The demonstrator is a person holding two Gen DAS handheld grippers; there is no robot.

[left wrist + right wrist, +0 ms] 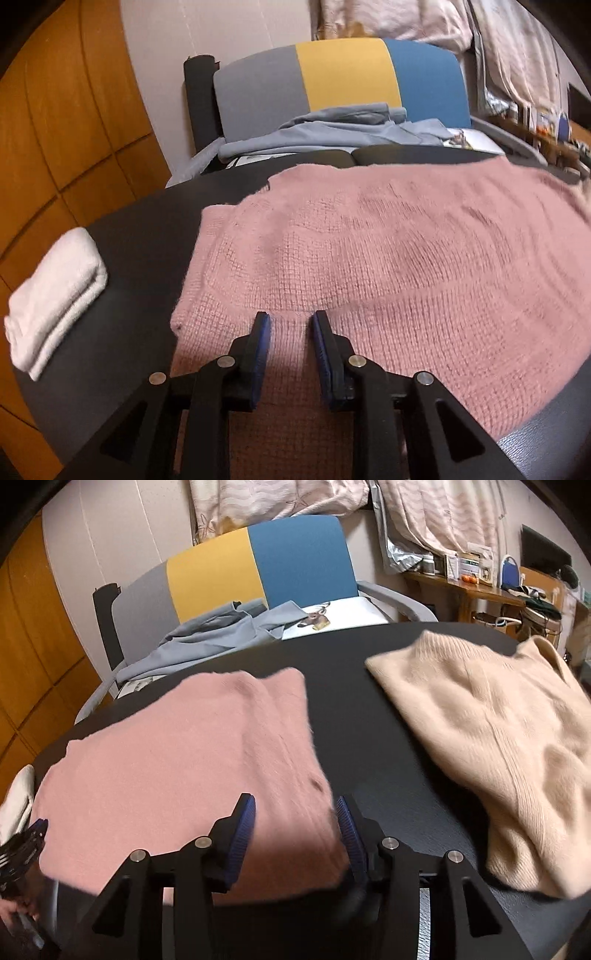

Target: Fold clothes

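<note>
A pink knitted sweater lies flat and folded on the dark table. My left gripper is open just above its near left part, holding nothing. In the right wrist view the pink sweater lies at left and my right gripper is open over its near right edge, empty. A cream sweater lies loosely spread on the table to the right. The left gripper shows at the far left edge of that view.
A folded white garment lies at the table's left edge. Behind the table stands a grey, yellow and blue chair with a grey-blue garment heaped on its seat. A wooden shelf with clutter is at far right.
</note>
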